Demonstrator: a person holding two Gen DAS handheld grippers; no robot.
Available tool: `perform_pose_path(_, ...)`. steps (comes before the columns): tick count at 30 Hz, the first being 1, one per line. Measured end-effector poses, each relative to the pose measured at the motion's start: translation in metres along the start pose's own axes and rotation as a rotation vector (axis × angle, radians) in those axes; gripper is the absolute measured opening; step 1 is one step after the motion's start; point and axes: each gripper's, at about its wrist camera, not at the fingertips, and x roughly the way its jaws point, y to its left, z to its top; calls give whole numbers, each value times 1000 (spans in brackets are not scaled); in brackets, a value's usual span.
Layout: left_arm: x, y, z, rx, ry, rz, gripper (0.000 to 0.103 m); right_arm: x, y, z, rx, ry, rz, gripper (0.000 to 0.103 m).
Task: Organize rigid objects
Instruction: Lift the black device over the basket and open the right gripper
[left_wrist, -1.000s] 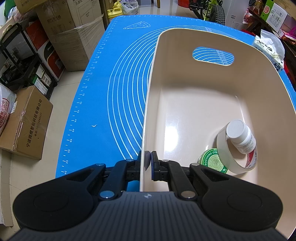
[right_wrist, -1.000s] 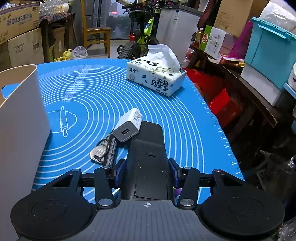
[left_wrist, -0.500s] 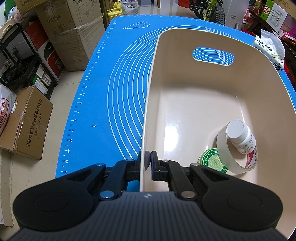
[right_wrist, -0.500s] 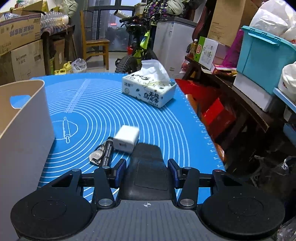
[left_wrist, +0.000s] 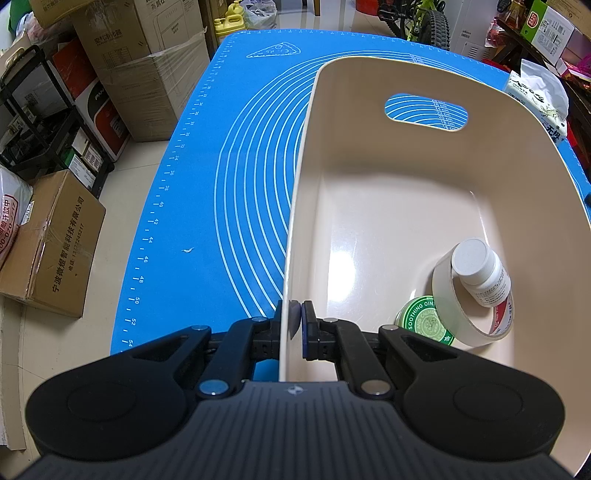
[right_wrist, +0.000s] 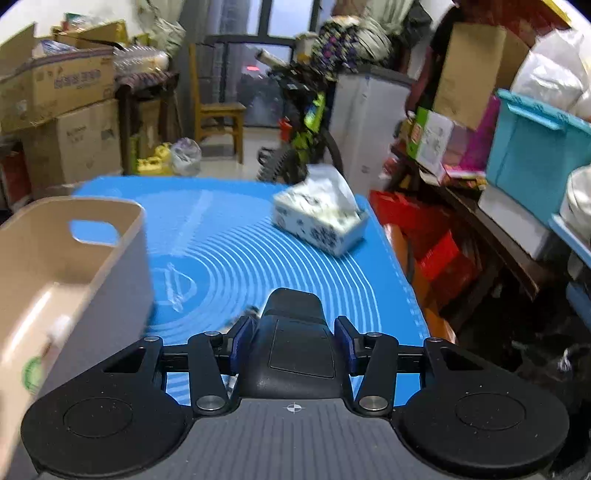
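Right gripper (right_wrist: 291, 341) clamps a smooth black wedge-shaped plastic device (right_wrist: 293, 345), long axis pointing forward, above the blue silicone mat (right_wrist: 258, 258). Left gripper (left_wrist: 295, 325) pinches the glossy beige plastic bin (left_wrist: 295, 221) by its wall.

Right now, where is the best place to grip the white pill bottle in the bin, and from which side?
Probably across the white pill bottle's ribbed cap, coming from above. It lies tilted inside the tape roll near the beige bin's right wall, so a side approach is blocked.
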Motion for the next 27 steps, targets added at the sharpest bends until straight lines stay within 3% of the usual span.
perform_pose_path(7, 0, 0, 0, 0, 0, 0, 8, -28, 30, 31, -22, -90, 106, 54)
perform_pose_path(14, 0, 0, 0, 1, 0, 1, 8, -30, 73, 50, -47, -129, 216, 54)
perform_pose_path(20, 0, 0, 0, 5, -1, 4, 8, -17, 124, 49, -114, -84, 285, 54)
perform_pose_path(27, 0, -1, 0, 10, -2, 8, 8, 8, 157, 40, -90, 58, 331, 54)
